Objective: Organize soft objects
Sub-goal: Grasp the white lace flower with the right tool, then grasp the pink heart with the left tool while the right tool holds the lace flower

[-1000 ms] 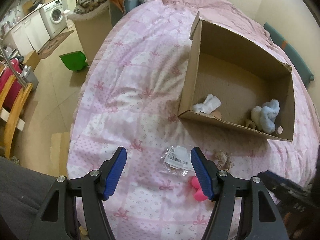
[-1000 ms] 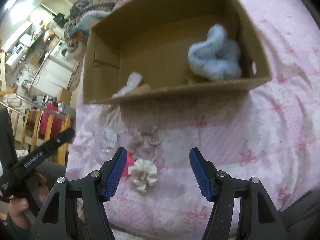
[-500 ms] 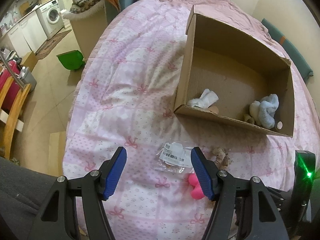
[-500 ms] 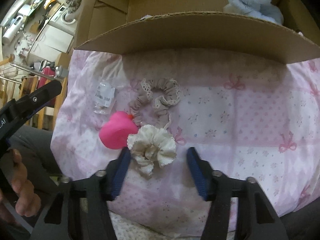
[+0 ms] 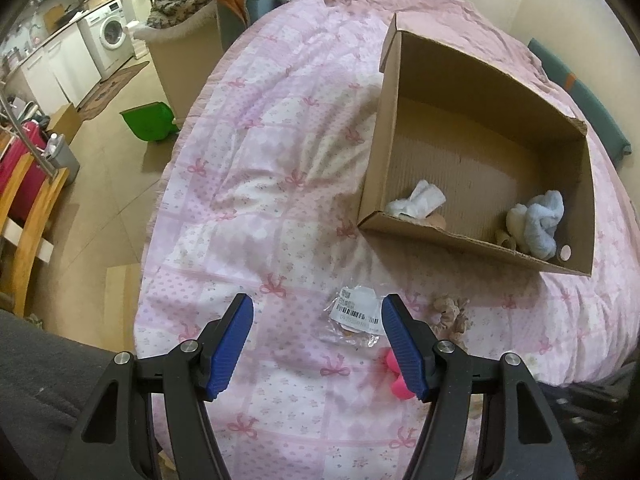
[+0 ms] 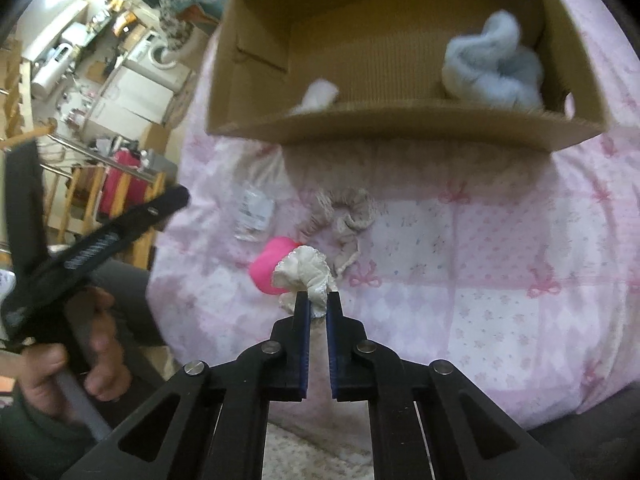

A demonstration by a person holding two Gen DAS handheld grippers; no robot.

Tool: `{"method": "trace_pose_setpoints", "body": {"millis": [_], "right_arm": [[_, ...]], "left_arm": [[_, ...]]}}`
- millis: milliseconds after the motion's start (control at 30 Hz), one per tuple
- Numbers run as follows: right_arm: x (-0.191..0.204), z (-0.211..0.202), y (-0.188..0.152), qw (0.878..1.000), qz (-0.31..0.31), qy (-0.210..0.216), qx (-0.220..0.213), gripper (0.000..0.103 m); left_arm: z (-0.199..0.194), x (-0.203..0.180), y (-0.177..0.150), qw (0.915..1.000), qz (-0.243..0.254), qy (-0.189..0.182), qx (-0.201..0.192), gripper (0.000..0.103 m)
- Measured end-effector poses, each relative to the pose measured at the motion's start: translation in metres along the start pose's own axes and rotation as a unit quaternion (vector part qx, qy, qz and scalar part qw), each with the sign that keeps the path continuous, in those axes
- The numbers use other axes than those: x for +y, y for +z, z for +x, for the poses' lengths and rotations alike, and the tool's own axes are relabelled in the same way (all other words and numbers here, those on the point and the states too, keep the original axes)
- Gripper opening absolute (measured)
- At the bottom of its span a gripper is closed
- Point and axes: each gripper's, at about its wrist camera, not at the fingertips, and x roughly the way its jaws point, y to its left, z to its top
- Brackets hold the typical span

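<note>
Pink bow-patterned bed quilt (image 6: 500,248) fills both of my views, and on it my right gripper (image 6: 317,308) has its jaws pinched tight on the cream ruffled fabric scrunchie (image 6: 306,274), which bunches up just above the blue pads. Right behind that scrunchie, touching it in my right view, sits a bright pink rounded soft object (image 6: 266,268), and just beyond lies a beige lace-trimmed scrunchie (image 6: 346,216) flat on the quilt. A small clear plastic packet with a barcode label (image 6: 254,212) rests to the left of the beige one. Farther back on the bed stands the open brown cardboard box (image 6: 400,124), and inside it I see a light blue fluffy bundle (image 6: 494,68) near the right end and a white crumpled cloth piece (image 6: 318,94) near the left end. My left gripper (image 5: 318,346) hangs above the quilt with its jaws spread and nothing between the pads; the barcode packet (image 5: 356,312) shows on the quilt between them. In the right view, a hand (image 6: 60,360) holds that gripper's handle at the bed's edge.
</note>
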Motion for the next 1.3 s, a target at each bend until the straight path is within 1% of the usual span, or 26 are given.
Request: {"method": "trace_pose_setpoints", "body": {"millis": [200,300,367,500,600,733,867,933,1067,1133,1200,1233,1300], "right_arm": [[-0.003,-0.040,0.007,0.999,0.005,0.012,-0.047,0.009],[-0.010,-0.058,0.010,0.997,0.008,0.010,-0.072,0.009],[-0.017,-0.069,0.011,0.994,0.018,0.023,-0.102,0.009],[-0.031,-0.075,0.008,0.989,0.047,0.031,-0.134,0.009],[-0.035,-0.074,0.009,0.988,0.059,0.034,-0.137,0.009],[-0.035,-0.072,0.011,0.988,0.061,0.033,-0.140,0.009],[-0.037,-0.070,0.011,0.988,0.065,0.020,-0.138,0.009],[-0.039,-0.068,0.011,0.988,0.070,0.017,-0.136,0.009],[-0.043,-0.066,0.013,0.988,0.076,0.010,-0.134,0.009],[-0.045,-0.065,0.013,0.988,0.078,0.007,-0.131,0.009],[-0.047,-0.064,0.012,0.989,0.081,0.004,-0.127,0.009],[-0.047,-0.063,0.012,0.989,0.082,0.003,-0.127,0.009],[-0.047,-0.063,0.012,0.989,0.081,0.000,-0.125,0.009]], "left_arm": [[-0.003,0.000,0.000,1.0000,0.001,-0.001,-0.003,0.064],[-0.004,-0.001,0.000,1.0000,0.003,-0.002,-0.002,0.064],[-0.003,-0.003,-0.001,1.0000,0.006,-0.004,0.000,0.064],[0.000,-0.009,-0.004,0.9998,0.020,-0.003,0.009,0.064],[0.006,-0.013,-0.009,0.9992,0.029,-0.009,0.025,0.064],[0.016,-0.019,-0.015,0.9976,0.035,-0.019,0.056,0.064],[0.029,-0.017,-0.020,0.9956,0.021,-0.024,0.088,0.064],[0.032,-0.016,-0.020,0.9949,0.013,-0.028,0.096,0.064],[0.036,-0.023,-0.024,0.9918,0.005,-0.061,0.112,0.064],[0.041,-0.030,-0.027,0.9889,0.006,-0.075,0.128,0.064],[0.049,-0.039,-0.032,0.9858,0.015,-0.080,0.147,0.064],[0.052,-0.045,-0.034,0.9850,0.022,-0.079,0.152,0.064],[0.054,-0.052,-0.035,0.9862,0.033,-0.072,0.146,0.064]]}}
